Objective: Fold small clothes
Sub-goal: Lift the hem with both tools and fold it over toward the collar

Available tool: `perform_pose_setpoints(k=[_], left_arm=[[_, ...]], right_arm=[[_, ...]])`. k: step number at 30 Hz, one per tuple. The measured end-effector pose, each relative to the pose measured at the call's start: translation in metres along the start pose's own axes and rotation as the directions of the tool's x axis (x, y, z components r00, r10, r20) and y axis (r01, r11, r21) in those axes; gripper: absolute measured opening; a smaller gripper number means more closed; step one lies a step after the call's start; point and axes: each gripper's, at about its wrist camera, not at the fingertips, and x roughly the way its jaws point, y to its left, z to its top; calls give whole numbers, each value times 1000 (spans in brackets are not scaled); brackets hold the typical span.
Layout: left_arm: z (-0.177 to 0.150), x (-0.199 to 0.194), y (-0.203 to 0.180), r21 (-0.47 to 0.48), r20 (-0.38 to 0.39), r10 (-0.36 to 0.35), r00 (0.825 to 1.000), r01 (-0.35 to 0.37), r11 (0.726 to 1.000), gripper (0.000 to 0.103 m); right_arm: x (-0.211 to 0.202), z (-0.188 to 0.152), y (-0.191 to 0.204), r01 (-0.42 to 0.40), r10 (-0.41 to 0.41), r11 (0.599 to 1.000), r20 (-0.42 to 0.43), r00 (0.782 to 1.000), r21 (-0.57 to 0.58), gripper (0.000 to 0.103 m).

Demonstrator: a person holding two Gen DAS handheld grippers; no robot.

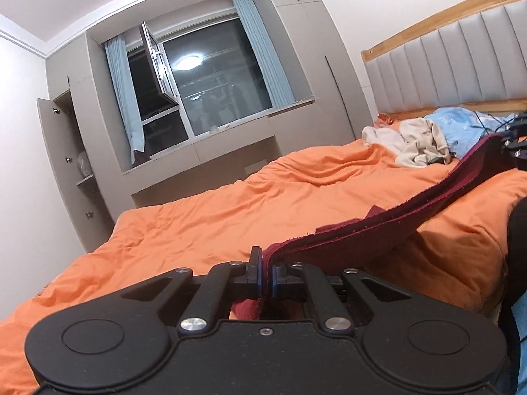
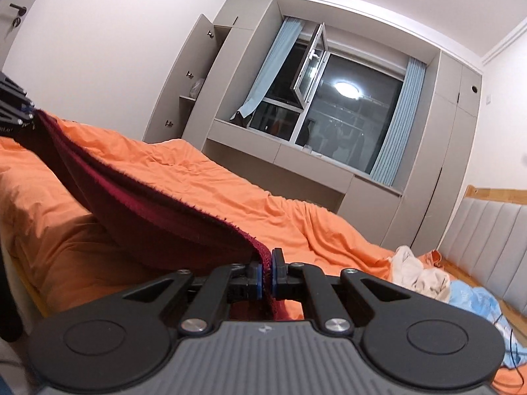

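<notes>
Left wrist | beige garment [image 1: 411, 141], blue garment [image 1: 461, 128] beyond maroon cloth [image 1: 378, 227]

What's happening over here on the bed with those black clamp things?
A person is folding laundry with two hand-held grippers. The left gripper and the right gripper are each shut on an end of a dark red cloth, holding it stretched between them above the orange bedspread. A beige garment and a light blue garment lie crumpled near the headboard.

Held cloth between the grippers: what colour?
Dark maroon cloth, plain, with frayed edges; clearest in the right wrist view.
</notes>
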Motion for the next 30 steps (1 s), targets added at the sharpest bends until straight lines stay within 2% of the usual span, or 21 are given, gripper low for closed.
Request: perform_pose_setpoints(k=[6,12,18,22,26,30], left_arm=[[19,42,8,5,32,38,999,-38,999,6],[43,130,24,23,32,94,995,-95,995,7],[48,243,37,24,-72,126,989,-124,992,7],[38,313,44,24,-149,126,981,-124,992,7],[22,370,46,13,-225,120,967,-120,993,7],[-1,414,55,-42,-298,88,950,-105,994,7]], right_arm=[[59,19,-7,44,-42,997,43,998,-63,6],[161,31,-15,60,-58,995,35,998,-81,6],[266,17,-16,34,-39,996,-66,997,-85,6],[320,-5,-17,-4,-6,998,-142,990,-69,6],[368,-29,-13,-55,39,997,-236,971,-60,6],[402,-51,-5,-87,65,994,-298,952,-62,6]])
